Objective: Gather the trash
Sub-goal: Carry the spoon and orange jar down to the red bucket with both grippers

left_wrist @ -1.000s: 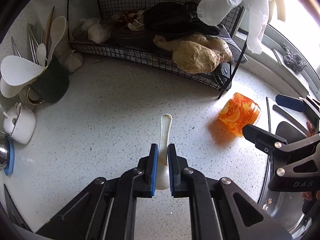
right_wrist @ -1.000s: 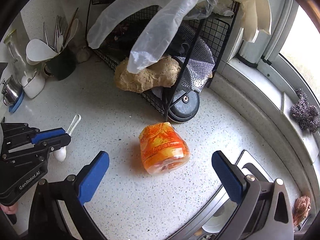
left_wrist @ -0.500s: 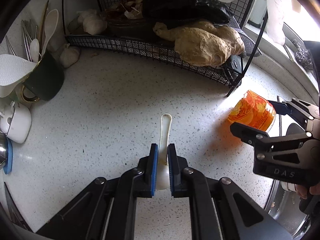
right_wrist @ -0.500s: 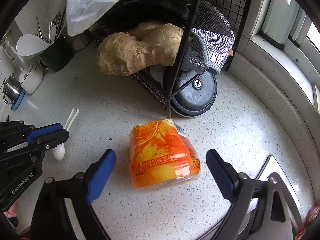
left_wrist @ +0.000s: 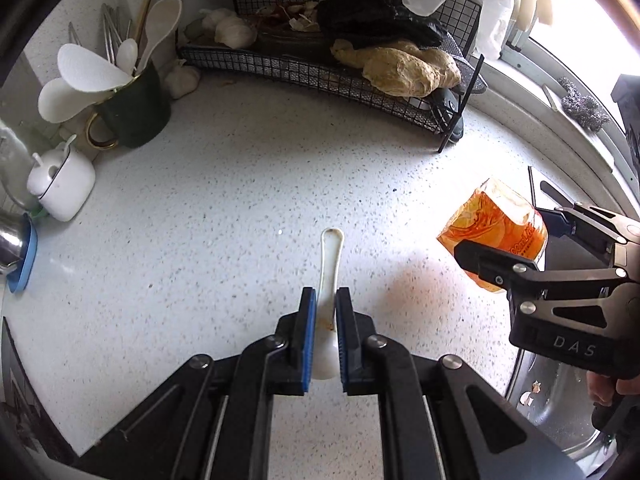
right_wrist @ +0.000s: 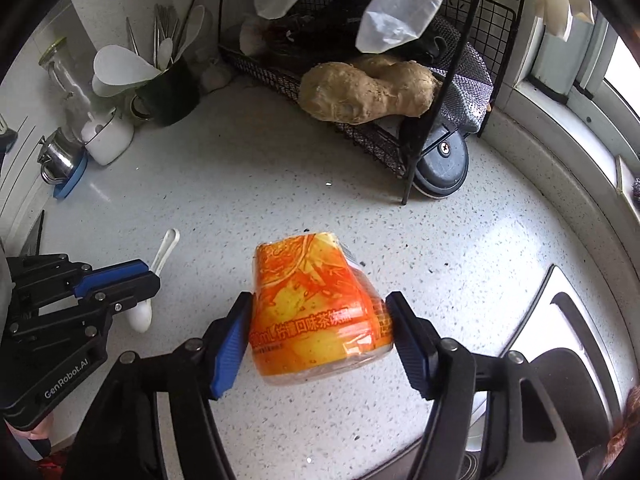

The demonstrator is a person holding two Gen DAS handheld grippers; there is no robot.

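Grasp step: right gripper (right_wrist: 320, 336) jaws closing, pads touching crumpled orange plastic bottle (right_wrist: 316, 312); left gripper (left_wrist: 323, 336) clamped on white ceramic spoon (left_wrist: 329, 280) beside bottle; lift judged next

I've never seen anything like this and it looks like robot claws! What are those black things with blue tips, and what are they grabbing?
They are not robot arms. A person holds a black two-finger gripper in each hand, and each gripper carries a small camera looking along its fingers. So one picture is from the left gripper, the other from the right gripper.

Both look down at a white speckled kitchen counter. The left gripper is shut on a white ceramic soup spoon. The right gripper's jaws are closing around a crumpled orange plastic drink bottle, its blue pads at the sides.

Behind stand a black wire rack with a big ginger root, and a dark green mug full of utensils.
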